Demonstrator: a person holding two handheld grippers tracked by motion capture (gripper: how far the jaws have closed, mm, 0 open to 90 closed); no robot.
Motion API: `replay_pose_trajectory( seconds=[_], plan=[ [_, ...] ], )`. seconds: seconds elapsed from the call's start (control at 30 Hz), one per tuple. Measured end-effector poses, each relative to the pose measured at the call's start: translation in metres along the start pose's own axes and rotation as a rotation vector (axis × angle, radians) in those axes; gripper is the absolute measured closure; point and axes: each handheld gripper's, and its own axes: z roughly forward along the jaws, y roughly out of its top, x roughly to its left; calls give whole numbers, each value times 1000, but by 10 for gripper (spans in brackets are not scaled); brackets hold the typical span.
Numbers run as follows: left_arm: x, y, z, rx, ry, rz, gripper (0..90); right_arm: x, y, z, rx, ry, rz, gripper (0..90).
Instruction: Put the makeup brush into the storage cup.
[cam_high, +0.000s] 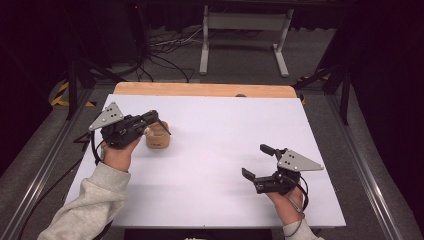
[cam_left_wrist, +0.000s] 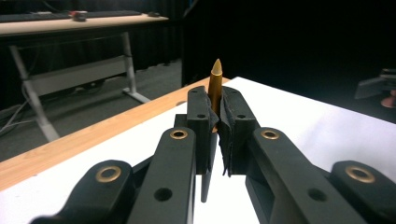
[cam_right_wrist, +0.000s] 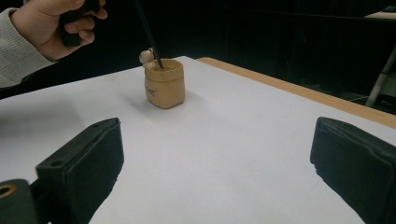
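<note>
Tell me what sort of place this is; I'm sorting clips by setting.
Probably a lab or recording studio rather than a home: dark curtained surroundings, a white-covered table on a framed stand, loose cables on grey carpet, and another desk with a keyboard behind.

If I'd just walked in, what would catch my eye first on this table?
Probably the left claw, shut on a thin dark pen with a gold end, its lower tip dipping into a small tan holder at the white table's left. At the right, the other claw hangs wide open with nothing in it.
</note>
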Motion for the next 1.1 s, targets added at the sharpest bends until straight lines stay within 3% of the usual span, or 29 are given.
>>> replay_pose_trajectory(
  seconds=[0.63,0.83,1.1],
  plan=[
    [4,0,-2,-4,187,-9,833,2,-1,2,1,15,10,32],
    [7,-3,1,4,200,-20,833,2,-1,2,-2,18,12,33],
    [16,-14,8,-10,184,-46,831,2,-1,2,-5,27,13,35]
  ],
)
